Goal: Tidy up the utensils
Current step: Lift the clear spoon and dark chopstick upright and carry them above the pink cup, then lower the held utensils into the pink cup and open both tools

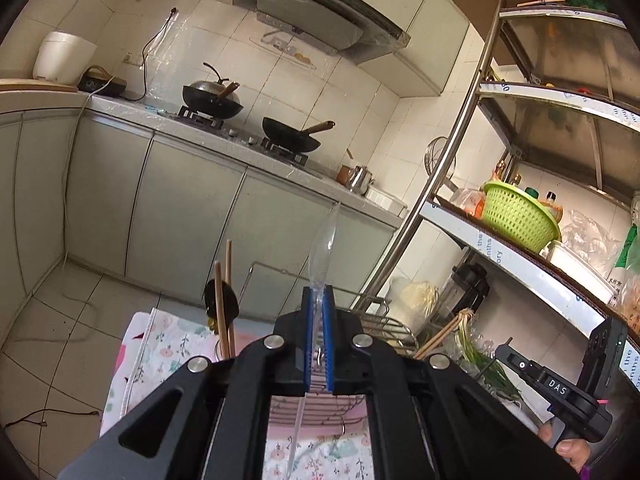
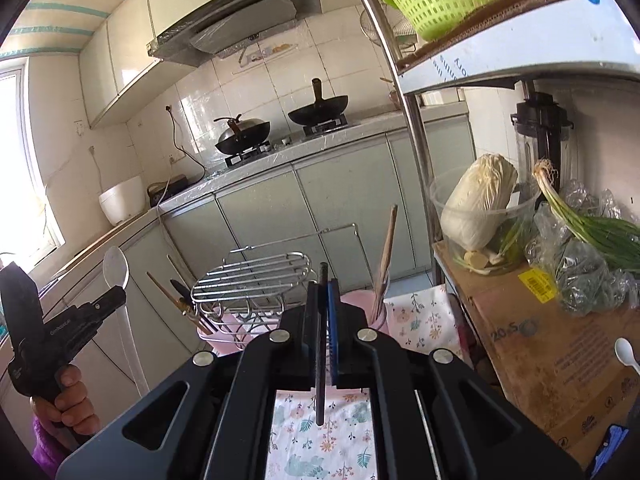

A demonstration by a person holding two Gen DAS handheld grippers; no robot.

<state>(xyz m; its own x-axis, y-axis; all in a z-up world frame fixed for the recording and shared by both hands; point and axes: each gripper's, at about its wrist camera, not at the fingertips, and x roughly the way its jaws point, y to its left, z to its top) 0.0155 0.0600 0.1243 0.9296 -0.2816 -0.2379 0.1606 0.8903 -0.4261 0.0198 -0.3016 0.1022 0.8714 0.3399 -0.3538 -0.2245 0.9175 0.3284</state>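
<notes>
My left gripper (image 1: 319, 294) is shut on a clear plastic spoon (image 1: 325, 240), whose bowl points up above the blue pads (image 1: 328, 320). From the right wrist view, that left gripper (image 2: 120, 295) is at the left, with the spoon (image 2: 116, 268) sticking up from it. My right gripper (image 2: 324, 286) is shut on a thin dark chopstick (image 2: 321, 352) that runs along its jaws. Both hover over a floral tablecloth (image 2: 320, 440). Ahead stand a wire rack (image 2: 252, 276), a pink cup (image 2: 378, 314) holding brown chopsticks (image 2: 387, 252), and a second holder with chopsticks (image 1: 219, 304) and a black spoon (image 1: 230, 300).
A metal shelf post (image 2: 412, 140) rises close on the right. On a cardboard box (image 2: 540, 344) sit a cabbage (image 2: 476, 200) in a clear tub, bagged green onions (image 2: 592, 232) and a white spoon (image 2: 625, 351). A green basket (image 1: 518, 216) sits on the shelf. Woks (image 1: 212, 100) stand on the far counter.
</notes>
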